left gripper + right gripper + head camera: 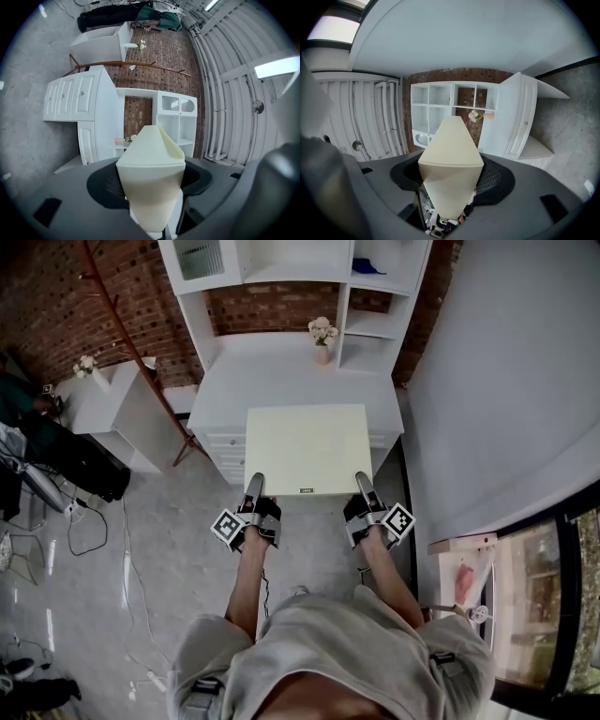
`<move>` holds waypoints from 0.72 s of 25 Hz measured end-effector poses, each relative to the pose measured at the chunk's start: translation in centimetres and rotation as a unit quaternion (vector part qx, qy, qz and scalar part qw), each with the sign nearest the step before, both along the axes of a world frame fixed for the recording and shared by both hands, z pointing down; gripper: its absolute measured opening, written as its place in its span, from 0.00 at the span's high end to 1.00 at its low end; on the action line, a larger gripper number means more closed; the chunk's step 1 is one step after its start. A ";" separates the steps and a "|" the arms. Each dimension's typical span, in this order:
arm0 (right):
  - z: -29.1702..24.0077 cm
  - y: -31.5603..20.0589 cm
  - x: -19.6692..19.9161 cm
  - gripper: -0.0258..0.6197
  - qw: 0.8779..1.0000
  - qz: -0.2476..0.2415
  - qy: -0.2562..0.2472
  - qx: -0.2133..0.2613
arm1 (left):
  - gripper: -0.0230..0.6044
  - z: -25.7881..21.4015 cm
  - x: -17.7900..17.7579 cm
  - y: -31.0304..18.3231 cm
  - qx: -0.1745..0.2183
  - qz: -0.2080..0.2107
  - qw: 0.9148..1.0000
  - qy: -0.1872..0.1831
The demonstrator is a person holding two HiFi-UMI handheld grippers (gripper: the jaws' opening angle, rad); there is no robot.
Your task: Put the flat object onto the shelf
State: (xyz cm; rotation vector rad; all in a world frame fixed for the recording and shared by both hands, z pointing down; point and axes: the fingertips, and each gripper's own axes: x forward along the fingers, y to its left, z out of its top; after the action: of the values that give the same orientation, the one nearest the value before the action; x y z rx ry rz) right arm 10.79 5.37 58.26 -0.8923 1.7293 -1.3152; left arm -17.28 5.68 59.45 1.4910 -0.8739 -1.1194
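A pale yellow flat board is held level in front of me, over the near edge of the white desk. My left gripper is shut on its near left edge and my right gripper is shut on its near right edge. In the left gripper view the board fills the space between the jaws. The right gripper view shows the board clamped the same way. White shelves rise behind the desk top.
A small vase of flowers stands at the back of the desk top. A blue thing lies in an upper right shelf compartment. A wooden coat stand and a low white cabinet are left; a grey wall is right.
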 end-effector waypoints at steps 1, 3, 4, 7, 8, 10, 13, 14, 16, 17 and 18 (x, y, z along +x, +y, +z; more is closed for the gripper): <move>0.0 -0.5 -0.4 0.50 1.000 0.001 0.000 0.001 | 0.49 0.0 -0.4 -0.6 0.000 0.003 1.000 0.002; 0.1 -1.4 -1.3 0.50 1.000 0.003 0.000 0.001 | 0.49 0.1 -1.2 -1.7 0.002 0.005 1.000 0.002; 0.1 -1.8 -1.6 0.50 1.000 0.003 0.000 0.001 | 0.49 0.2 -1.5 -2.2 0.003 0.007 1.000 0.002; 0.2 -2.8 -2.2 0.50 1.000 0.007 0.003 0.002 | 0.49 0.4 -2.2 -3.4 0.005 0.010 1.000 0.003; 0.3 -3.0 -2.3 0.50 1.000 0.008 0.003 0.002 | 0.49 0.5 -2.3 -3.6 0.004 0.011 1.000 0.004; 0.6 -3.1 -2.4 0.50 1.000 0.010 0.003 -0.001 | 0.49 0.8 -2.4 -3.8 -0.001 0.011 1.000 0.004; 0.8 -3.1 -2.6 0.50 1.000 0.009 0.000 -0.004 | 0.49 1.1 -2.5 -3.8 -0.005 0.013 1.000 0.003; 1.0 -3.2 -2.6 0.50 1.000 0.009 -0.001 -0.006 | 0.49 1.2 -2.5 -3.9 -0.005 0.013 1.000 0.002; 1.3 -3.4 -2.6 0.50 1.000 0.009 0.000 -0.009 | 0.49 1.2 -2.5 -4.0 -0.005 0.013 1.000 0.003; 1.5 -3.5 -2.5 0.50 1.000 0.009 0.000 -0.009 | 0.49 1.3 -2.5 -4.1 -0.006 0.012 1.000 0.003; 1.6 -3.7 -2.5 0.50 1.000 0.008 0.000 -0.008 | 0.49 1.5 -2.5 -4.1 -0.008 0.011 1.000 0.003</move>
State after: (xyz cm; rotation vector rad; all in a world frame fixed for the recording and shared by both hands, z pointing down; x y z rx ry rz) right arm 8.29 1.72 59.89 -0.9138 1.7110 -1.3202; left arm -19.75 1.56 60.95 1.4811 -0.8577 -1.0980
